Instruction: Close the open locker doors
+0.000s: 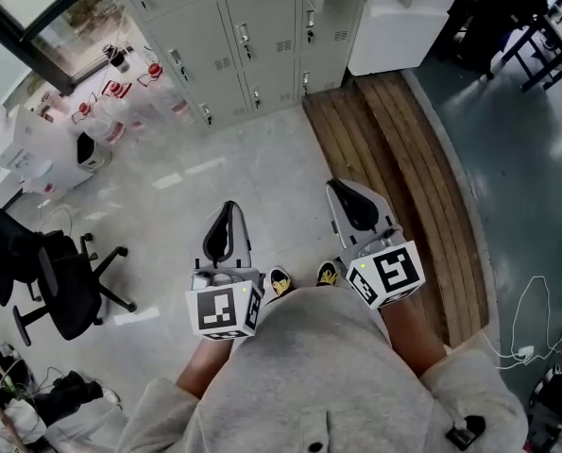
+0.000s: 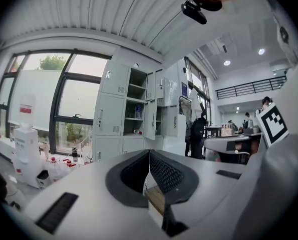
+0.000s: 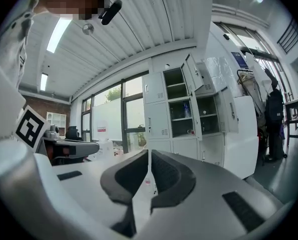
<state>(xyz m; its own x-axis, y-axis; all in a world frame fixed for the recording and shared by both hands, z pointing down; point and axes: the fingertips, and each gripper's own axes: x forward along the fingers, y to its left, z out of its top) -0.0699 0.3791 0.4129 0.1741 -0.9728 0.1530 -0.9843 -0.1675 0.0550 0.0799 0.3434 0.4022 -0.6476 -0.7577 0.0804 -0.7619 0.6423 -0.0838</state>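
Note:
The grey lockers point(image 1: 243, 36) stand along the far wall, some way ahead of me. In the left gripper view the lockers point(image 2: 118, 111) show several open compartments with shelves, and one open door point(image 2: 150, 119) swung outward. The right gripper view shows the lockers point(image 3: 181, 109) with an upper door point(image 3: 193, 74) and a lower door point(image 3: 198, 116) ajar. My left gripper point(image 1: 229, 208) and right gripper point(image 1: 338, 187) are held close to my body, both shut and holding nothing. Their jaw tips meet in the left gripper point(image 2: 149, 153) and right gripper point(image 3: 149, 153) views.
A black office chair point(image 1: 63, 286) stands at my left. A wooden slatted platform point(image 1: 403, 149) runs along my right toward a white cabinet point(image 1: 394, 22). Bottles and a white dispenser point(image 1: 92, 125) sit by the window. Cables point(image 1: 536, 324) lie at the right. A dark-clothed person point(image 2: 196, 134) stands beyond the lockers.

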